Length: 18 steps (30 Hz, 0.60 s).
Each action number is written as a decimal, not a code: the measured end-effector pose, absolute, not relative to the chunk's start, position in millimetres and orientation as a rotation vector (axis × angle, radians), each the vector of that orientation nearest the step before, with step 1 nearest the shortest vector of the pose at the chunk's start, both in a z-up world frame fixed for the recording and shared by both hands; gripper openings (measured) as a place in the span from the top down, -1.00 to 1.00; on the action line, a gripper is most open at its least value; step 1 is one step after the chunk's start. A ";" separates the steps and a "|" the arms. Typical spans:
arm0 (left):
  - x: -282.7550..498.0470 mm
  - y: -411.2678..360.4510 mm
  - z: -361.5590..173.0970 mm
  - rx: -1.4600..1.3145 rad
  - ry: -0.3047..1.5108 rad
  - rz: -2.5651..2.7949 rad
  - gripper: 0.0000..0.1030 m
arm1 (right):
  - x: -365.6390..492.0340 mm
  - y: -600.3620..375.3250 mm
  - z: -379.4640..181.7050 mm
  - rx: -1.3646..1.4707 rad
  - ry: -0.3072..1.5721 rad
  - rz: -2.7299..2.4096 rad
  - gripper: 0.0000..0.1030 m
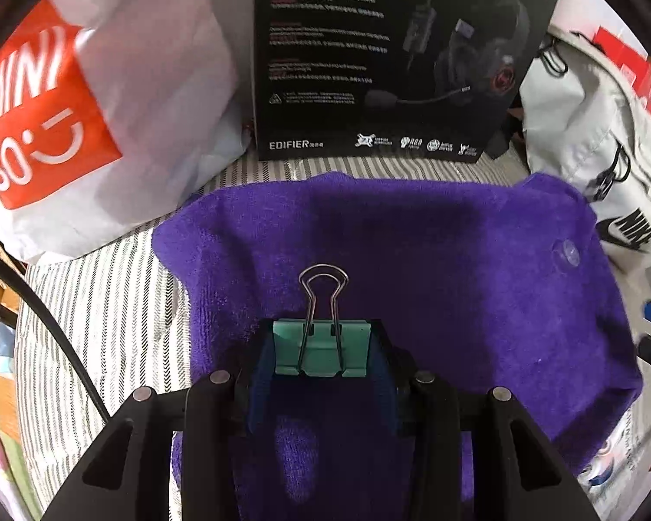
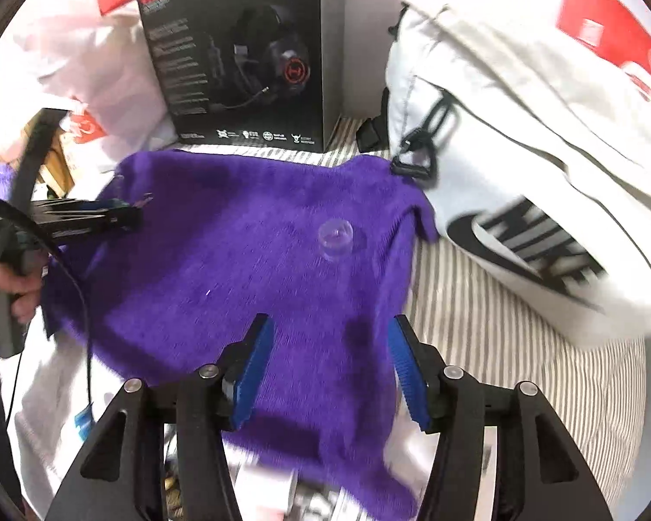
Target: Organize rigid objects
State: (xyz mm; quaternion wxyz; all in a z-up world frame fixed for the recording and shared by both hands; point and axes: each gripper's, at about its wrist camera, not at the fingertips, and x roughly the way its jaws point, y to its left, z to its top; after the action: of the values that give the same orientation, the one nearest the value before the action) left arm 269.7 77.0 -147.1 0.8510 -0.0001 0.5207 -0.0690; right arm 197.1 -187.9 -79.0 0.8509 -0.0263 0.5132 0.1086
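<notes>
My left gripper (image 1: 322,349) is shut on a teal binder clip (image 1: 321,354) with silver wire handles, held above a purple towel (image 1: 412,260). The left gripper also shows at the left of the right wrist view (image 2: 130,210), over the towel's left edge. A small clear plastic cup (image 2: 335,239) sits on the purple towel (image 2: 238,260); it shows faintly at the right in the left wrist view (image 1: 566,254). My right gripper (image 2: 332,364) is open and empty, above the towel's near edge, short of the cup.
A black Edifier headset box (image 1: 382,56) stands behind the towel. A white Miniso bag (image 1: 65,121) lies at the left. A white Nike backpack (image 2: 521,173) lies at the right. Striped bedding (image 2: 499,347) surrounds the towel.
</notes>
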 end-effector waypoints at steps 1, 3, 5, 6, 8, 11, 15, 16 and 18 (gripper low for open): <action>270.3 74.9 -147.8 0.012 1.096 -0.142 0.24 | 188.9 -190.6 -76.1 -0.044 1.080 0.229 -0.08; 271.0 71.1 -148.5 0.028 1.095 -0.135 0.24 | 176.1 -190.5 -72.1 -0.036 1.078 0.227 -0.08; 271.4 70.0 -149.4 0.035 1.094 -0.132 0.24 | 164.7 -192.7 -68.8 -0.040 1.079 0.219 -0.09; 271.4 68.9 -150.1 0.045 1.092 -0.131 0.24 | 158.5 -199.0 -66.6 -0.041 1.077 0.214 -0.09; 270.2 65.7 -150.8 0.071 1.094 -0.131 0.24 | 147.3 -204.8 -63.9 -0.029 1.073 0.205 -0.15; 266.4 65.4 -150.3 0.076 1.103 -0.132 0.19 | 133.6 -213.0 -62.7 -0.010 1.075 0.194 -0.18; 253.8 62.3 -150.4 0.097 1.113 -0.146 0.04 | 116.2 -225.5 -61.1 0.025 1.082 0.176 -0.19; 248.2 62.4 -149.6 0.104 1.116 -0.147 -0.01 | 113.3 -227.3 -60.7 0.032 1.082 0.173 -0.19; 240.5 60.7 -148.8 0.113 1.121 -0.137 -0.02 | 105.2 -232.9 -58.1 0.043 1.075 0.156 -0.19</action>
State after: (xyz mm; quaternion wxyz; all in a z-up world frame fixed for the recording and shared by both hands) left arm 240.5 60.7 -148.8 0.8432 0.0534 0.5310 -0.0648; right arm 105.2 -232.9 -58.1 0.8559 0.0202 0.5114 0.0744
